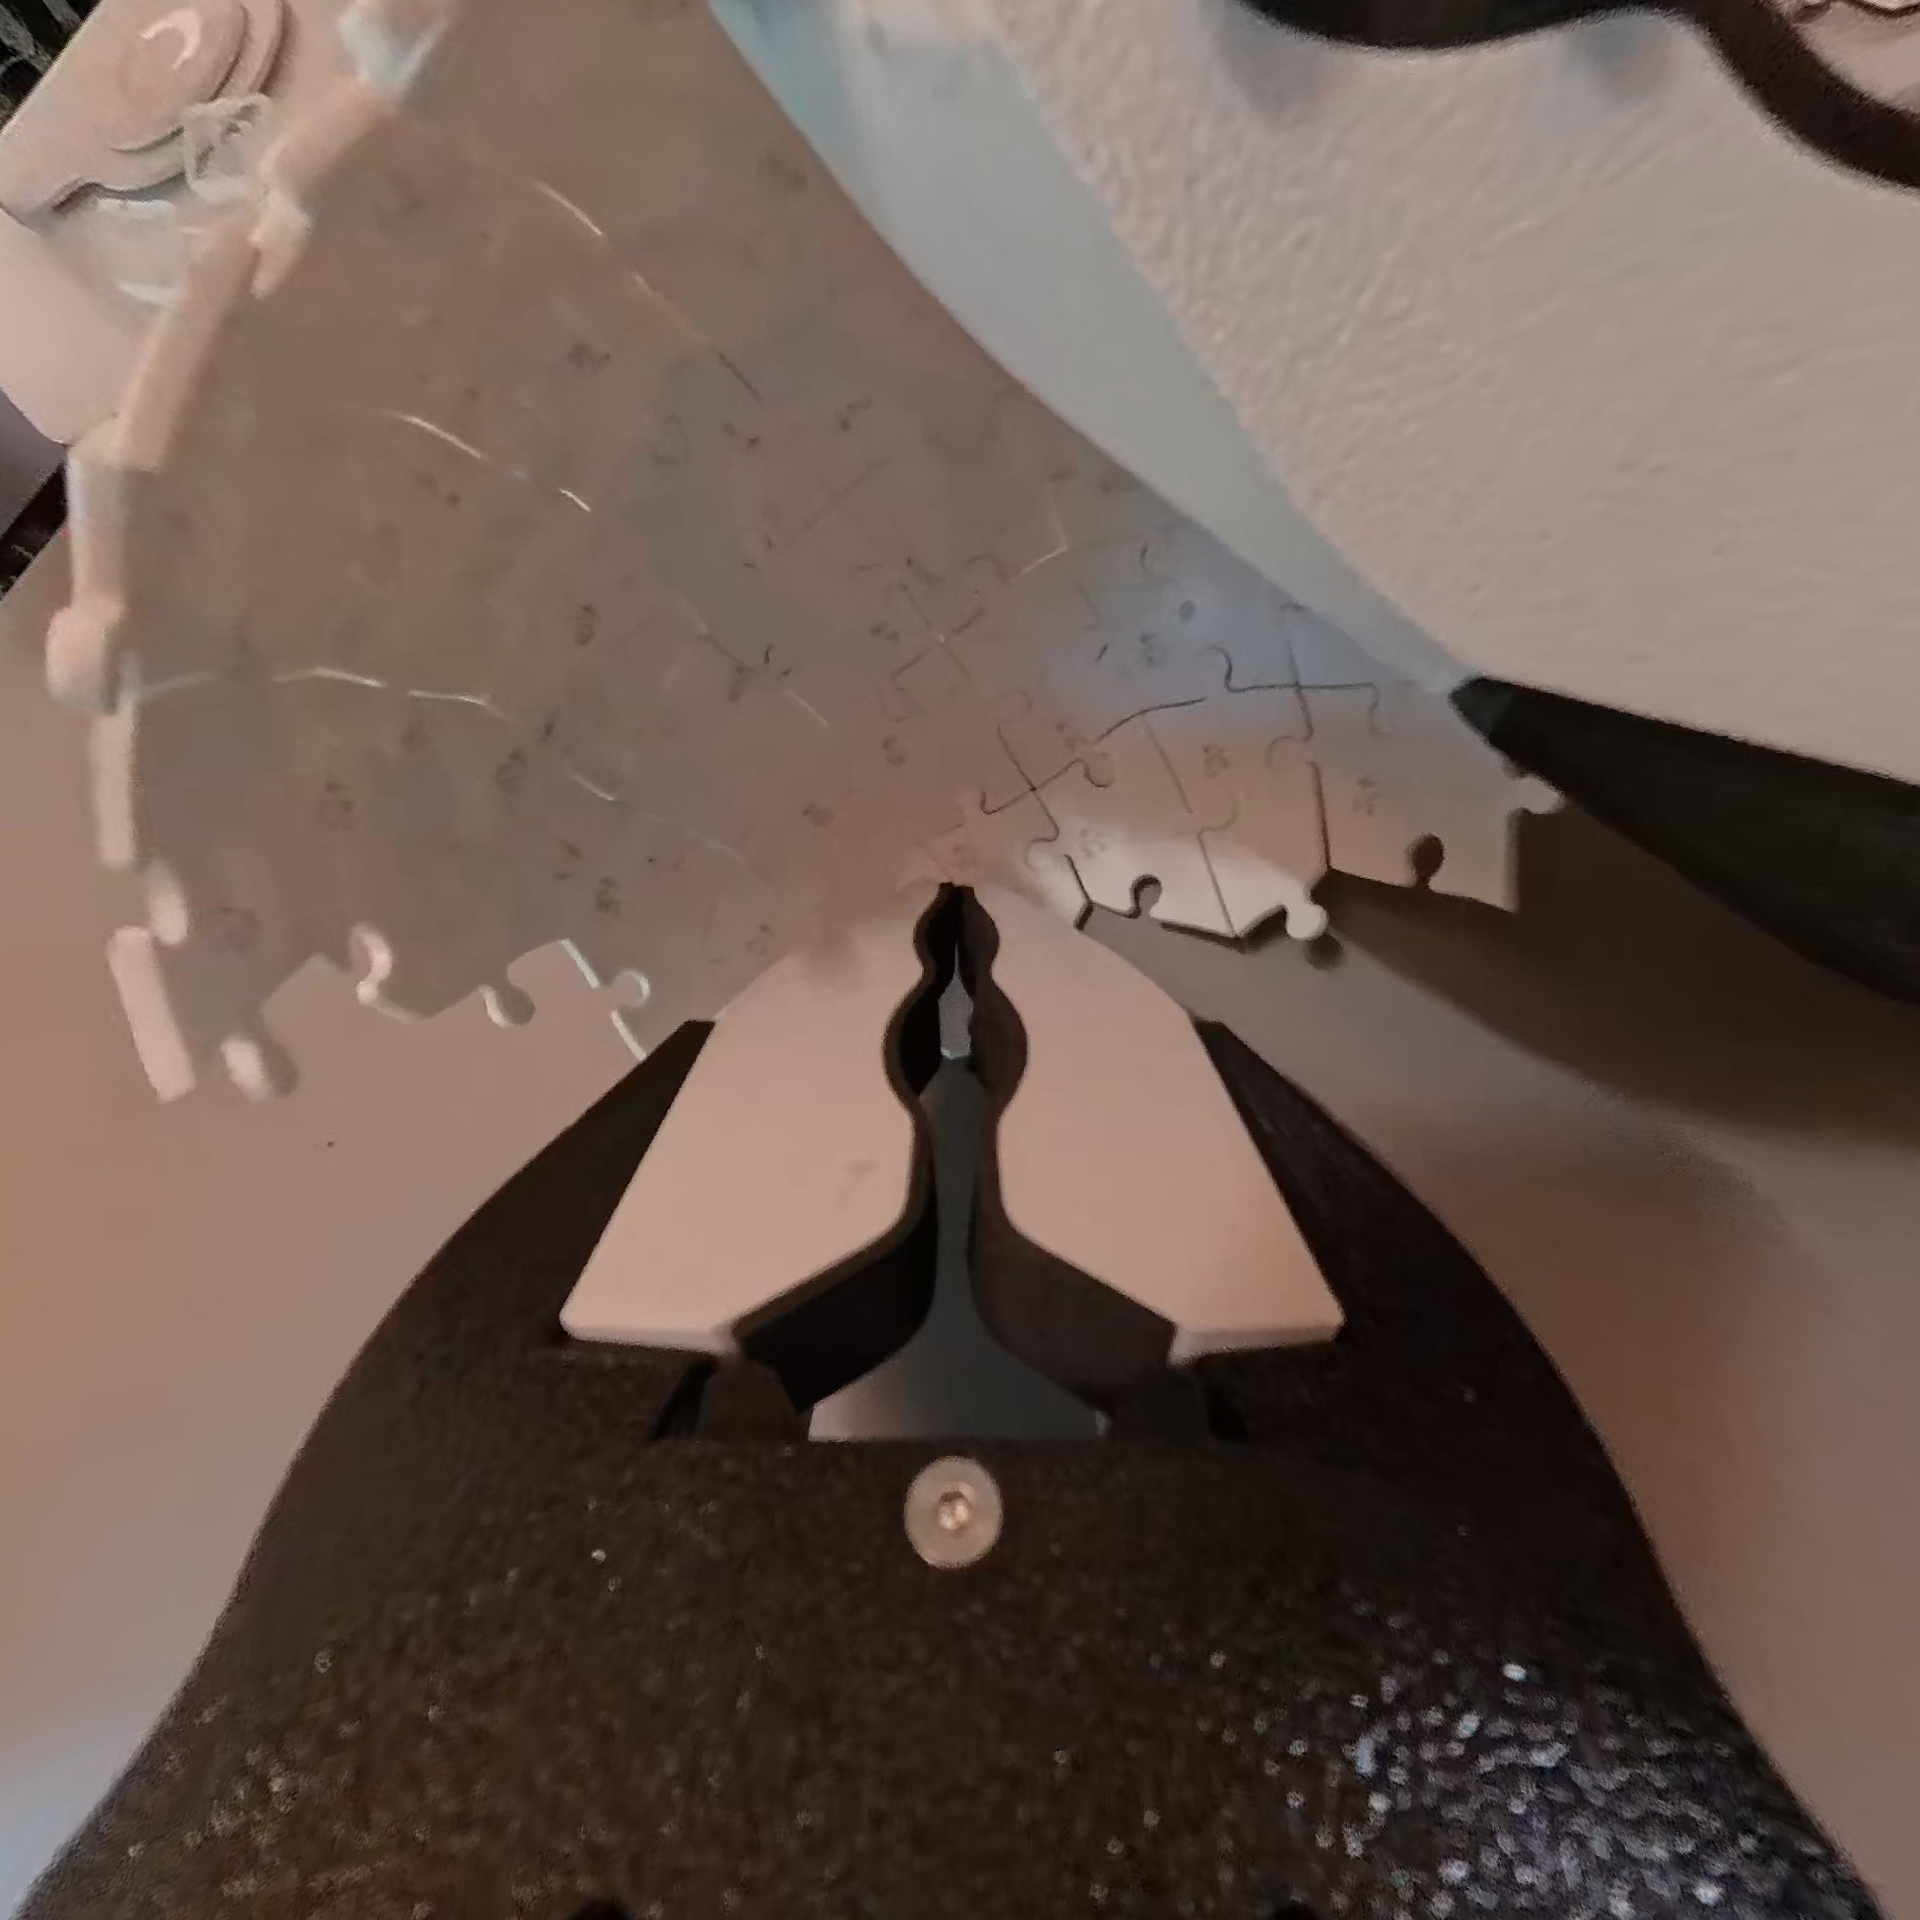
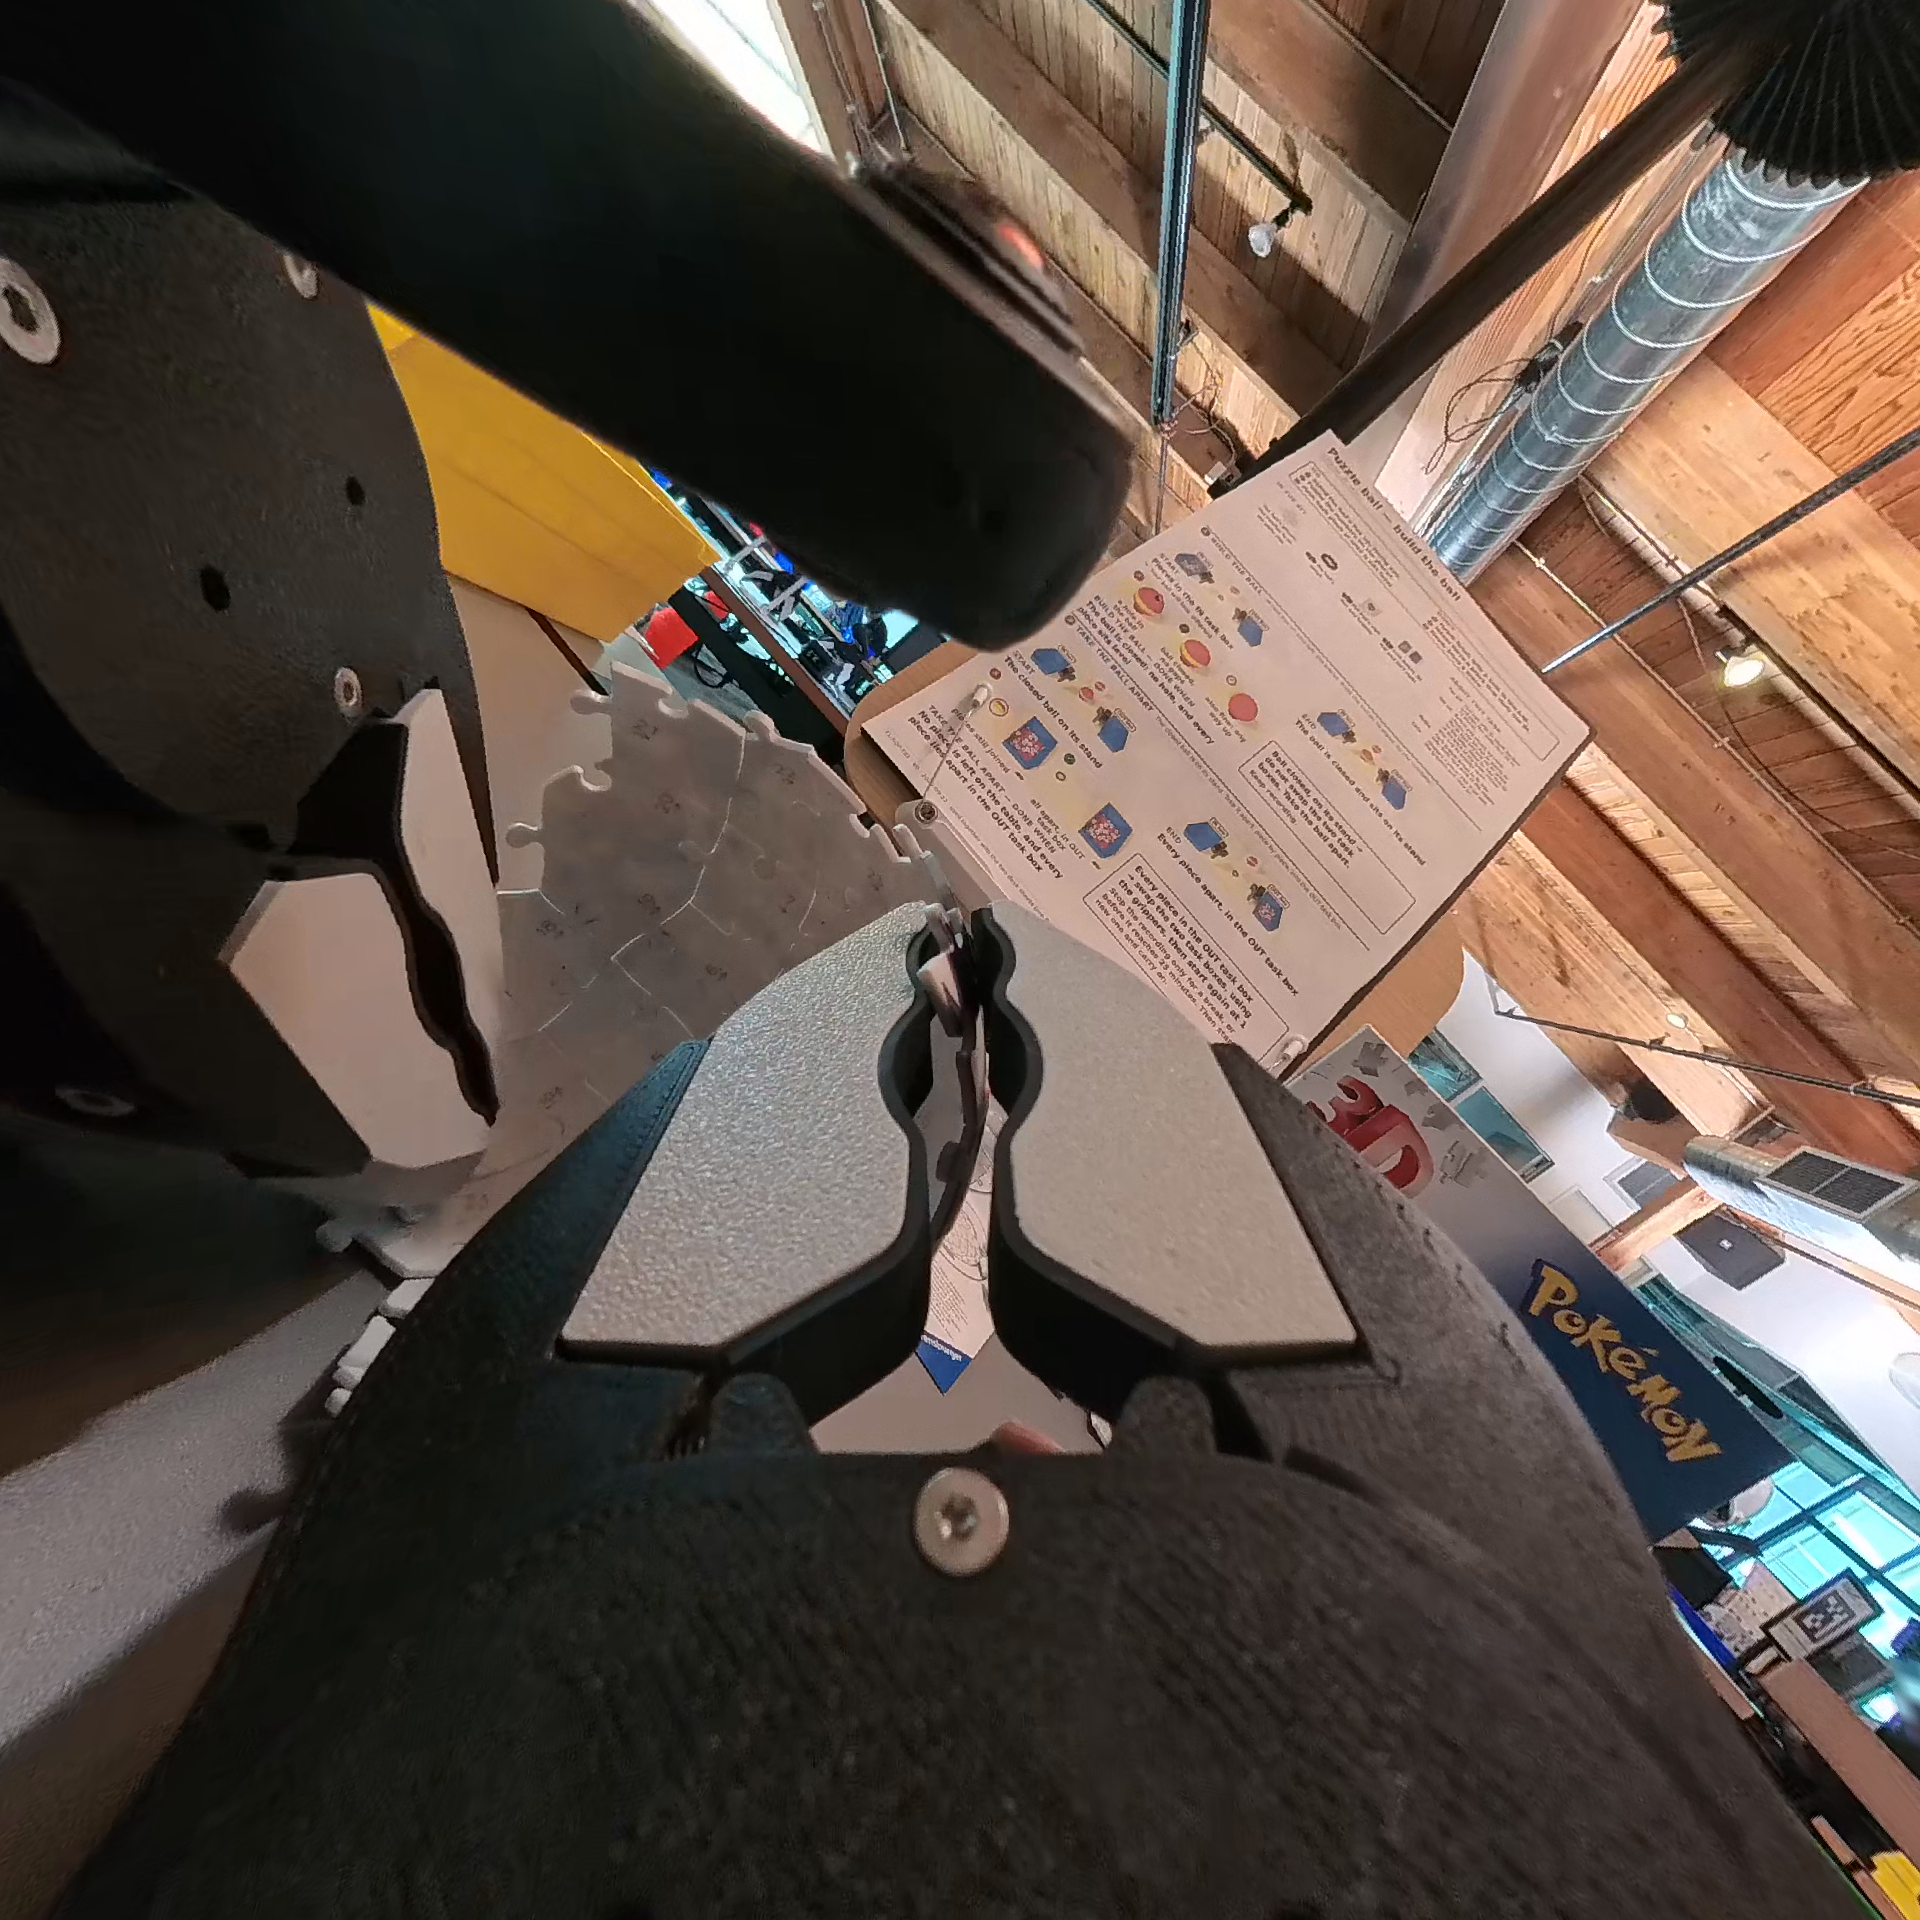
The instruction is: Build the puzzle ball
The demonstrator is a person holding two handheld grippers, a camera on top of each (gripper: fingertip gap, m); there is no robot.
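**Inspector:** Where was the puzzle ball at the moment you noted?

**Onlooker:** Unfinished. It was a curved shell point(image 1: 582, 665) of joined grey pieces, held off the table, its blank numbered inner face toward the left gripper point(image 1: 954, 914). The knobbed open edges ran down its left and lower sides.

**Inspector:** State of the left jaws?

**Onlooker:** Clenched on the lower edge of the shell, at the very tips. The shell fanned up and away from them, mostly to the left.

**Inspector:** And the right gripper point(image 2: 961, 940)?

**Onlooker:** Its jaws were pinched on a single loose piece point(image 2: 961, 1013), standing edge-on between the pads, printed face barely visible. Its tip sat just beside the right rim of the shell point(image 2: 675, 862).

**Inspector:** So which side carried the coming move?

**Onlooker:** In my judgement the right. The shell lay to the left of its jaws, and the piece's long axis ran along the fingers toward that rim. Whether the knob already touched its socket, I could not tell.

**Inspector:** Anything else noted?

**Onlooker:** An instruction sheet point(image 2: 1247, 748) hung behind, and the left gripper's body point(image 2: 239, 727) crowded close
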